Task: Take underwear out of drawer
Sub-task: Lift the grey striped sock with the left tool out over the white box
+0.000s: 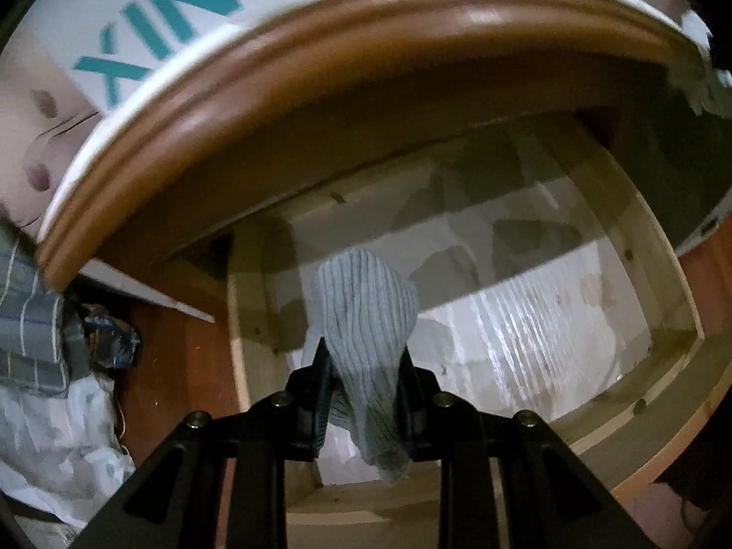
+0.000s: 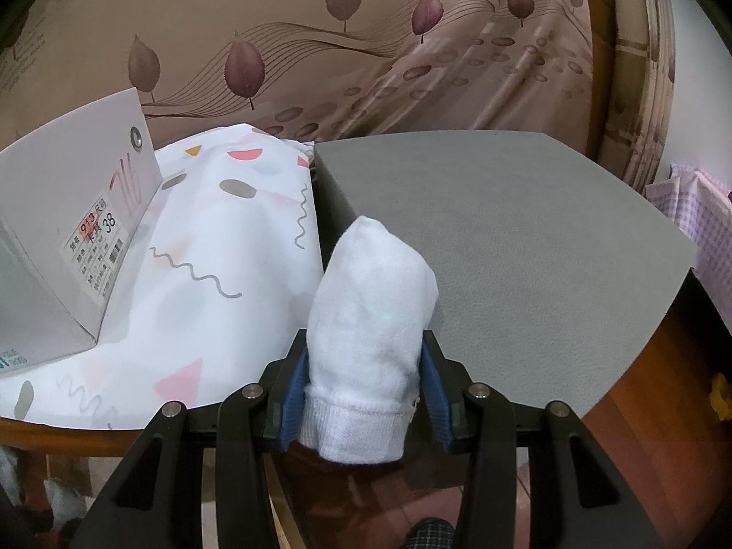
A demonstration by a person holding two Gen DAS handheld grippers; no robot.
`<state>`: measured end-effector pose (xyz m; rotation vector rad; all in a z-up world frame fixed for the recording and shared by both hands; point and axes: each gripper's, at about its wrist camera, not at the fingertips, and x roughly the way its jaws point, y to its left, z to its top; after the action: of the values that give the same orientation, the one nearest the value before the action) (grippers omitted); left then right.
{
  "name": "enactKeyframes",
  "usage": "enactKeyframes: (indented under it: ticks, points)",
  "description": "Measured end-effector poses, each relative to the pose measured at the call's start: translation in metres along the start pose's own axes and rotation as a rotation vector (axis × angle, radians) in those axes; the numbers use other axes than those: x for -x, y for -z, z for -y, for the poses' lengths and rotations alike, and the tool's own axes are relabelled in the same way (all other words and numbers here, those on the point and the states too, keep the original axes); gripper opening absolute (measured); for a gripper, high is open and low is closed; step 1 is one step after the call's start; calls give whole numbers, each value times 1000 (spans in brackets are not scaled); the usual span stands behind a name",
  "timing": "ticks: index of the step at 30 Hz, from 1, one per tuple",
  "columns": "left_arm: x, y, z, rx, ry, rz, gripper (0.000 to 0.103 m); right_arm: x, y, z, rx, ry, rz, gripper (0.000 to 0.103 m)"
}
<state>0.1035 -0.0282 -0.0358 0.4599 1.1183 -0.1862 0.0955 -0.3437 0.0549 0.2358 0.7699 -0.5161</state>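
Note:
In the left wrist view my left gripper (image 1: 363, 357) is shut on a grey ribbed garment (image 1: 366, 315), which stands up between the black fingers and hangs a little below them. It is held above the open wooden drawer (image 1: 677, 320), whose pale lined bottom shows bare beneath. In the right wrist view my right gripper (image 2: 366, 357) is shut on a white rolled knit garment (image 2: 370, 302) with a ribbed cuff, squeezed between the blue pads (image 2: 293, 389). It hovers at the near edge of a grey pad (image 2: 526, 238) on the table top.
A brown rounded table edge (image 1: 274, 73) and a white box with teal letters (image 1: 151, 27) overhang the drawer. Folded checked cloth (image 1: 32, 320) lies at the left. Beside the grey pad lie a white patterned cloth (image 2: 219, 247) and a white shoebox (image 2: 68, 228), with a leaf-print curtain (image 2: 366, 45) behind.

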Motion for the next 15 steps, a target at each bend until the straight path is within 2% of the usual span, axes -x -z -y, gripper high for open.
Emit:
enactKeyframes:
  ticks: [3, 9, 15]
  points:
    - [10, 2, -6, 38, -11, 18, 24, 3, 0, -1, 3, -7, 17, 42]
    - [19, 8, -17, 116, -5, 5, 24, 9, 3, -4, 25, -1, 48, 42]
    - [39, 11, -23, 136, -36, 43, 24, 14, 6, -4, 37, -5, 74, 42]
